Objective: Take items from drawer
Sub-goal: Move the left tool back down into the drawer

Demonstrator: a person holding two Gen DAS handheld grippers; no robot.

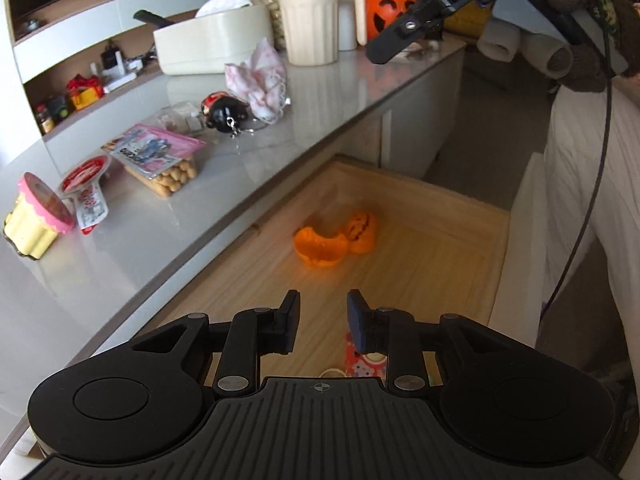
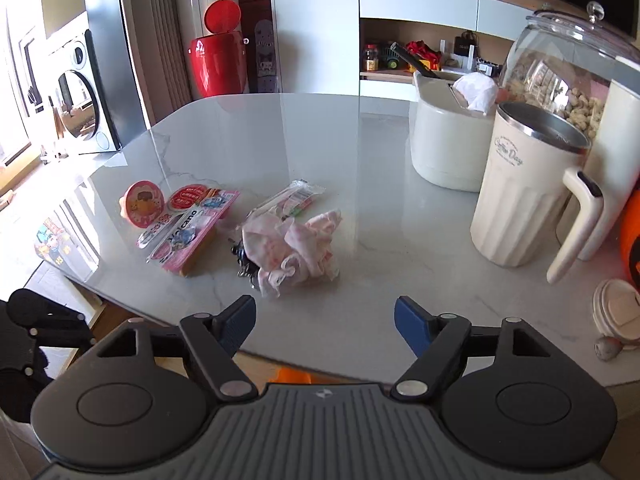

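Observation:
The wooden drawer [image 1: 432, 272] stands pulled out below the grey countertop [image 1: 168, 240]. An orange pumpkin-shaped toy [image 1: 332, 242] in two pieces lies on its floor. A red patterned packet [image 1: 362, 360] shows just under my left gripper [image 1: 324, 316], which hovers open over the drawer with nothing between its fingers. My right gripper [image 2: 326, 320] is open and empty above the countertop's near edge [image 2: 360, 364], just short of a crumpled pink cloth [image 2: 294, 246]. Its finger [image 1: 404, 36] also shows at the top of the left wrist view.
On the countertop lie a pink snack pack [image 2: 192, 236], a cupcake-shaped cup [image 2: 142, 204], a candy wrapper [image 2: 288, 200] and a black keychain [image 1: 222, 114]. A cream mug [image 2: 528, 184], cream container [image 2: 448, 140], nut jar [image 2: 568, 64] and pumpkin bucket [image 1: 388, 4] stand at the right.

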